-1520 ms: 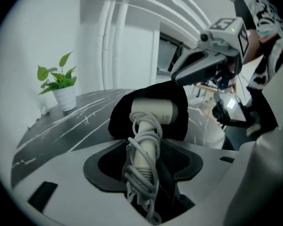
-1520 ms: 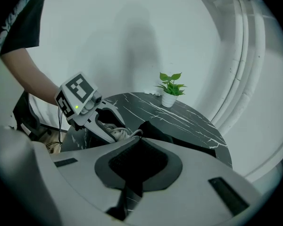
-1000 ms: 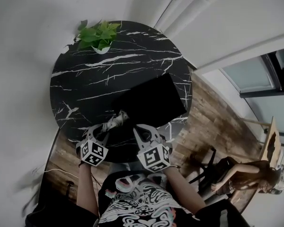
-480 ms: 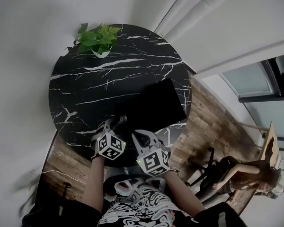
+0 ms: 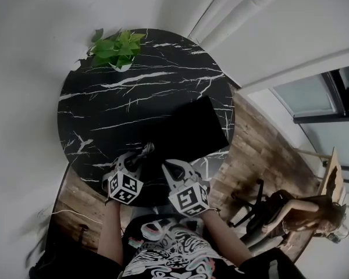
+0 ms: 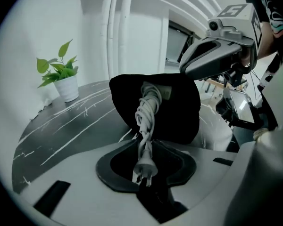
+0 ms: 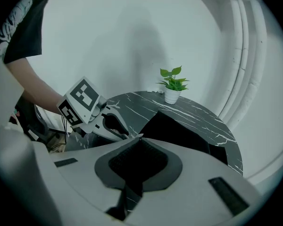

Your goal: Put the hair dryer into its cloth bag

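Note:
The black cloth bag lies on the round black marble table, its mouth raised toward me. A white coiled cord with its plug runs out of that mouth. My left gripper has just been closing and its tips pinch the cord; in the head view it sits at the table's near edge. My right gripper is shut on the bag's upper rim, as the left gripper view shows. The hair dryer's body is hidden.
A small potted plant stands at the table's far edge. Wooden floor shows round the table's near side. A person sits on a chair to the lower right. White walls and curtains lie behind.
My left hand swung right, then partly back left, still with the cord at its tips. The right gripper stayed where it was on the bag.

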`<action>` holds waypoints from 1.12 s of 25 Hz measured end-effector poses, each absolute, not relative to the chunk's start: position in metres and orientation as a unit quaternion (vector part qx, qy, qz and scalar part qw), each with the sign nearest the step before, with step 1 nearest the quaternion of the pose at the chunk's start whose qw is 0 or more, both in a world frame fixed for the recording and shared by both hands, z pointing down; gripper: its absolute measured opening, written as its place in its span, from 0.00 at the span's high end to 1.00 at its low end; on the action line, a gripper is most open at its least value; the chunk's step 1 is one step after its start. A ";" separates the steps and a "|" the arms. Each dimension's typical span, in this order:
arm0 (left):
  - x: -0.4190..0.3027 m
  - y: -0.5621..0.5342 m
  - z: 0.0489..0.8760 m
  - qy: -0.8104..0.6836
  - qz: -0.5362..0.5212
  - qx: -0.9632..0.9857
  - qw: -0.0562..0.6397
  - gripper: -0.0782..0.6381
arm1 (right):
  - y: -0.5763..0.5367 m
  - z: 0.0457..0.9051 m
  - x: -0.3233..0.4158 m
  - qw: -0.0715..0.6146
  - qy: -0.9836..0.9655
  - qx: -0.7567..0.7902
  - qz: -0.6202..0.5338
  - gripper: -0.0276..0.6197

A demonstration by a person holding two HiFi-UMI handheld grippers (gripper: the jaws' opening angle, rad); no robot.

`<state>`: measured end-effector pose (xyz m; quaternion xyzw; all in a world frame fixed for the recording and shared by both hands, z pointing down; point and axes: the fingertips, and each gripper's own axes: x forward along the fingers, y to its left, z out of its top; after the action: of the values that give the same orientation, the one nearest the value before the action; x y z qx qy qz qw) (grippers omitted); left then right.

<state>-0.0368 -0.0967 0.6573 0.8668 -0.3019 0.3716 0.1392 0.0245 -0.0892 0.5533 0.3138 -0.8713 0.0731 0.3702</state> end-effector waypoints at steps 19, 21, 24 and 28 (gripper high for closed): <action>0.065 -0.152 0.648 -0.243 0.307 0.916 0.093 0.75 | -0.087 0.530 0.029 0.296 -0.906 0.280 0.112 0.92; 0.065 -0.152 0.649 -0.241 0.297 0.920 0.090 0.75 | -0.086 0.532 0.029 0.294 -0.905 0.284 0.119 0.92; 0.064 -0.140 0.642 -0.217 0.267 0.933 0.108 0.72 | -0.089 0.535 0.028 0.271 -0.900 0.312 0.141 0.92; 0.048 -0.121 0.629 -0.208 0.236 0.939 0.141 0.50 | -0.081 0.537 0.021 0.258 -0.901 0.302 0.175 0.92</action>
<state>0.0476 -0.1213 0.6287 0.9388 -0.2082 0.2357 0.1408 0.0213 -0.0814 0.5373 0.3018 -0.9009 0.1755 0.2578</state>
